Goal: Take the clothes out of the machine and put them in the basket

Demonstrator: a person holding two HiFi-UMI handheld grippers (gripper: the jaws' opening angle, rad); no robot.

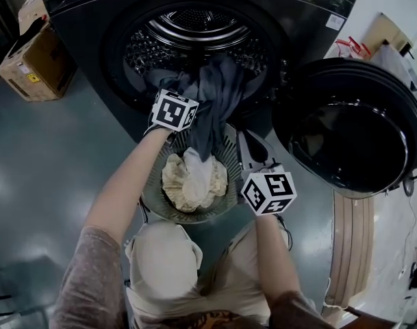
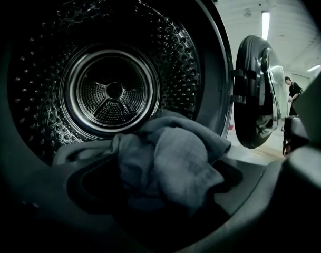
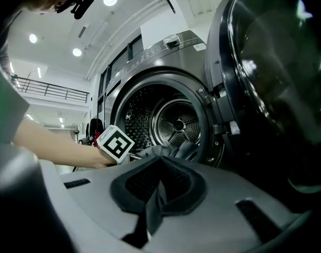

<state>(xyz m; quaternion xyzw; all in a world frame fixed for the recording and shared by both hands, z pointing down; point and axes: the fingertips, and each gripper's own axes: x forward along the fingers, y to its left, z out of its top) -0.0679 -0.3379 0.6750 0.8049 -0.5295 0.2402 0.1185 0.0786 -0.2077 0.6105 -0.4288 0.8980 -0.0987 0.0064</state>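
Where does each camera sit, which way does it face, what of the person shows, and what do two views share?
Head view: on the person's head, looking down at the basket and machine; both forearms show.
Left gripper view: on the left hand-held gripper, facing into the drum over a grey garment; only its jaws show.
Right gripper view: on the right hand-held gripper, facing the machine; the left forearm shows.
All three share the drum.
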